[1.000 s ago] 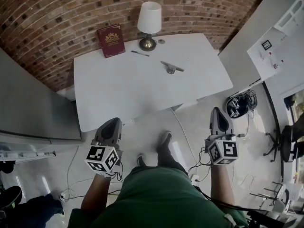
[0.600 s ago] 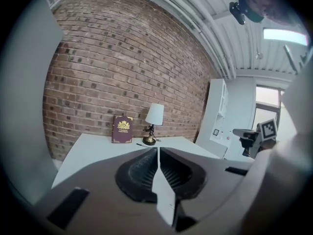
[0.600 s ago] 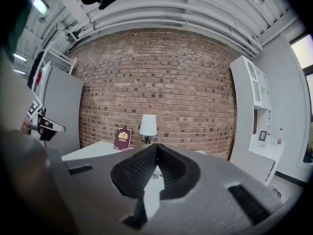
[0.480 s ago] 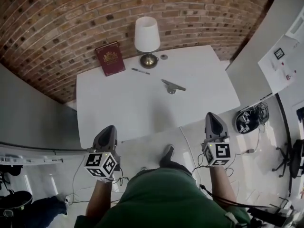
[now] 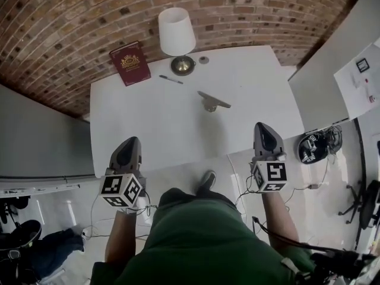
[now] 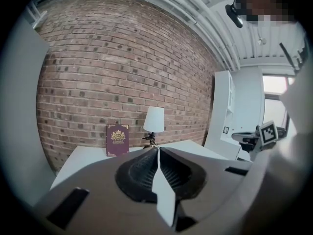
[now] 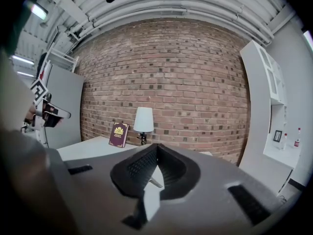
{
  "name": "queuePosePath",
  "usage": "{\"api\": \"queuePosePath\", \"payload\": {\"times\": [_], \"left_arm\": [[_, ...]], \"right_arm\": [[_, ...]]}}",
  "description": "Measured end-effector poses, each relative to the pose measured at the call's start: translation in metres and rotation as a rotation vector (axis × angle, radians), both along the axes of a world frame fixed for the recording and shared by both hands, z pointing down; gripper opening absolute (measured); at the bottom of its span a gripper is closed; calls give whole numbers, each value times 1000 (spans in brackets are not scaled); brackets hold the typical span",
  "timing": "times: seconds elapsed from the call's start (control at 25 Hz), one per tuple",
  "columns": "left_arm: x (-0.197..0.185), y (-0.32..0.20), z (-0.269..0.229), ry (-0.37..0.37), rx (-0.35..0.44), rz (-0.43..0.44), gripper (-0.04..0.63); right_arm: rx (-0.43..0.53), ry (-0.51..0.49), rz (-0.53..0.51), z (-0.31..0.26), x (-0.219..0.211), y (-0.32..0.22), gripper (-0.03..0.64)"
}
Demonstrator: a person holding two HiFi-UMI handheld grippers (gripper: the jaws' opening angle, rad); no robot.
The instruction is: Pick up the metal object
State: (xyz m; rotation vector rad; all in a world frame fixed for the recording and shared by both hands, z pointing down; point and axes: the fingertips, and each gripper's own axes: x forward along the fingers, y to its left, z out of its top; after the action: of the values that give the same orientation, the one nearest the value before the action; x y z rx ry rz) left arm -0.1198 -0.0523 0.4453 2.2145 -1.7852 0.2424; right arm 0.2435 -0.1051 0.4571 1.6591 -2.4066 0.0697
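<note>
Two pairs of jaws are seen clenched tip against tip, with nothing caught between them: those of the left gripper (image 6: pixel 158 150) and those of the right gripper (image 7: pixel 156 146). Both grippers are held out over the pale glossy floor (image 5: pixel 190 165), short of the near edge of the white rectangular table (image 5: pixel 142 135).

The flat grey metal object with a small raised foot (image 5: pixel 212 101) is left lying on the tabletop, right of centre and toward the far side. It is well apart from both grippers, though nearer the right one. Beyond it, by the red brick wall (image 5: pixel 71 16), a brass-footed lamp with a white shade (image 5: pixel 177 34), a dark red hardback book with a gold crest (image 5: pixel 130 63) and a slim dark pen (image 5: pixel 171 79) are set out.

Nothing of the task can be counted as done, since the object is untouched. The whole reach across the table is judged to remain. After that, one pair of jaws must be parted, closed on the metal and lifted.
</note>
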Motion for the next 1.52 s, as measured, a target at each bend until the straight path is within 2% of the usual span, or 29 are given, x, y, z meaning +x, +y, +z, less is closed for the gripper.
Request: {"api": "queuePosePath", "payload": {"times": [0.28, 0.44, 0.52, 0.68, 0.8, 0.88, 1.04, 1.16, 1.52], "left_arm": [[-15, -14, 26, 7, -59, -38, 14], [-21, -32, 42, 25, -99, -4, 14], [-22, -43, 48, 34, -112, 21, 14], [-26, -60, 59, 53, -136, 65, 14], [-36, -64, 64, 65, -151, 74, 14], [-47, -63, 69, 73, -165, 64, 14], [-75, -57, 75, 76, -184, 17, 14], [-93, -52, 78, 73, -192, -24, 14], [-120, -32, 81, 82, -207, -109, 14]], "right_arm": [[-74, 67, -38, 28, -14, -28, 5], [-92, 133, -7, 39, -24, -41, 6], [-110, 165, -6, 47, -31, -47, 39], [-173, 262, -67, 77, -55, -57, 77], [-216, 275, -120, 100, -78, -65, 89], [-235, 316, -141, 116, -91, -71, 91], [-269, 462, -177, 150, -111, -88, 97], [-305, 511, -204, 177, -122, -101, 106], [-378, 727, -232, 241, -135, -127, 130]]}}
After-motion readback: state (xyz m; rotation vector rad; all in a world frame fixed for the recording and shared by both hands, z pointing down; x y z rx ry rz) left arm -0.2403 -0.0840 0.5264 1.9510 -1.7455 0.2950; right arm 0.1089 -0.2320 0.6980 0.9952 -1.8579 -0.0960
